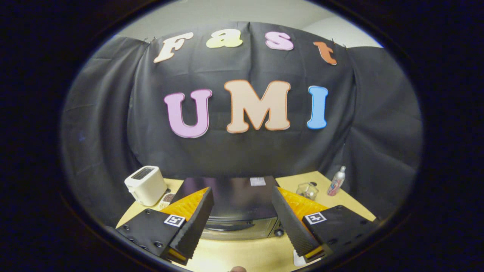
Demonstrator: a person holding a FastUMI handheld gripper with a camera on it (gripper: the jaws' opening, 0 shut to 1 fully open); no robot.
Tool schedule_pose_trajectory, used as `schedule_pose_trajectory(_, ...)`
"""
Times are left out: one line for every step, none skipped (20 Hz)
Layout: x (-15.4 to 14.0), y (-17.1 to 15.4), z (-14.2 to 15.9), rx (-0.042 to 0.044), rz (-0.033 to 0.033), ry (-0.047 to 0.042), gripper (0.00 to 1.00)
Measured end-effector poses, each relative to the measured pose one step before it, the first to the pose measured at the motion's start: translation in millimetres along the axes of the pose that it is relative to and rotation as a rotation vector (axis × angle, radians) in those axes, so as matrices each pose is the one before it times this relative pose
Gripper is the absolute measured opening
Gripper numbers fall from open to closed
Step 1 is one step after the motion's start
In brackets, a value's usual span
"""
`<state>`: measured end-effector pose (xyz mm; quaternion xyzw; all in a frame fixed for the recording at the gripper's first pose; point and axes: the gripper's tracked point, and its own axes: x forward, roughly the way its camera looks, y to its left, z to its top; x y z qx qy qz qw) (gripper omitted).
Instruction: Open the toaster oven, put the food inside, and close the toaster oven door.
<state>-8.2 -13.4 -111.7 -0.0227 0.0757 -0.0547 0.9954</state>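
Toaster oven (236, 200) sits shut between the spread, empty fingers (242, 223), likely heavy and rigid; door handle (230, 226) looks the place to grip.

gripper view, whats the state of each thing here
gripper: open, fingers apart, holding nothing
toaster oven: door shut, just ahead of the fingers
white toaster: upright, slots empty as far as I can tell
glass jar: upright
spray bottle: upright, capped
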Motion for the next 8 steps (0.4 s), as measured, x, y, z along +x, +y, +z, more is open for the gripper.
schedule_pose_trajectory(-1.3, -3.91, 10.34, -0.00013, -0.0038, -0.0169, 0.99)
schedule_pose_trajectory(-0.04, -4.86, 8.72, 0.0, -0.00944, -0.01197, 0.99)
schedule_pose_trajectory(-0.49, -4.72, 8.47, 0.00226, -0.00551, -0.019, 0.99)
schedule_pose_trajectory(0.68, -3.75, 7.67, 0.00463, -0.00794, -0.01656, 0.99)
schedule_pose_trajectory(0.52, -3.51, 4.35, 0.00919, -0.0052, -0.00943, 0.99)
schedule_pose_trajectory(0.5, -3.04, 3.27, 0.00931, -0.00342, -0.00506, 0.99)
schedule_pose_trajectory(-0.62, -5.28, 1.09, 0.00767, -0.00717, -0.00201, 0.99)
schedule_pose_trajectory(-0.4, -5.57, 1.02, 0.00136, -0.00819, -0.00033, 0.99)
